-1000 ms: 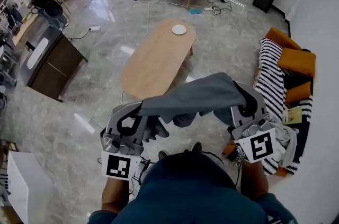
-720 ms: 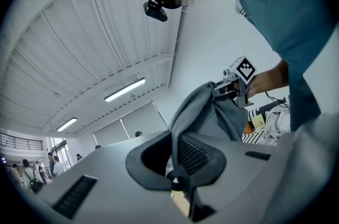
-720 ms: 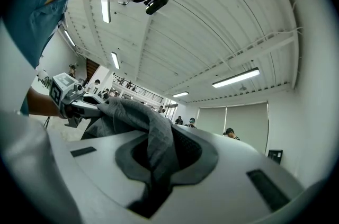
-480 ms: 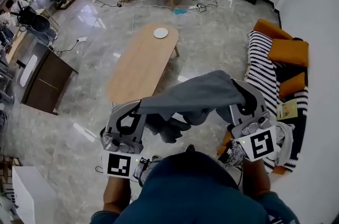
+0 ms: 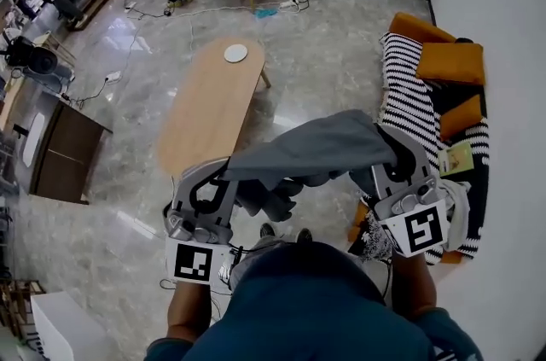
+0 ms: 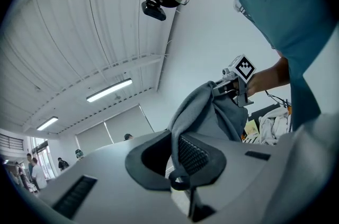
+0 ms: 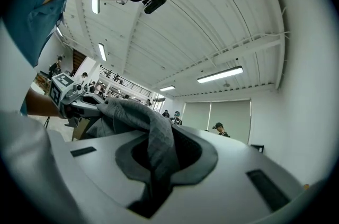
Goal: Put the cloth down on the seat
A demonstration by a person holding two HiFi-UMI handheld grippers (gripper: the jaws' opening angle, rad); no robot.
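**A:** The grey cloth (image 5: 317, 148) is up in the air, stretched between the two tools. It's over the floor (image 5: 328, 52) just beside the sofa (image 5: 408, 99), not on the seat.

**B:** Look at the left gripper (image 6: 180, 167): jaws nearly together, pinching one end of the fabric. The right gripper (image 7: 153, 164) is pinching the other end the same way.

**A:** What's the sofa carrying?

**B:** A striped cover, orange cushions (image 5: 450, 62) at the far end and along the back, and a yellowish booklet (image 5: 457, 156). There's a white bundle (image 5: 459, 210) at the near end, partly behind the right gripper.

**A:** Anything you can't make out?

**B:** Plenty. The cloth's underside sags into a dark fold, so I can't tell its shape. The person's head and shoulders block the floor beneath. The wooden table (image 5: 205, 116) beyond holds one white round thing (image 5: 235, 53), plate or lid I cannot tell
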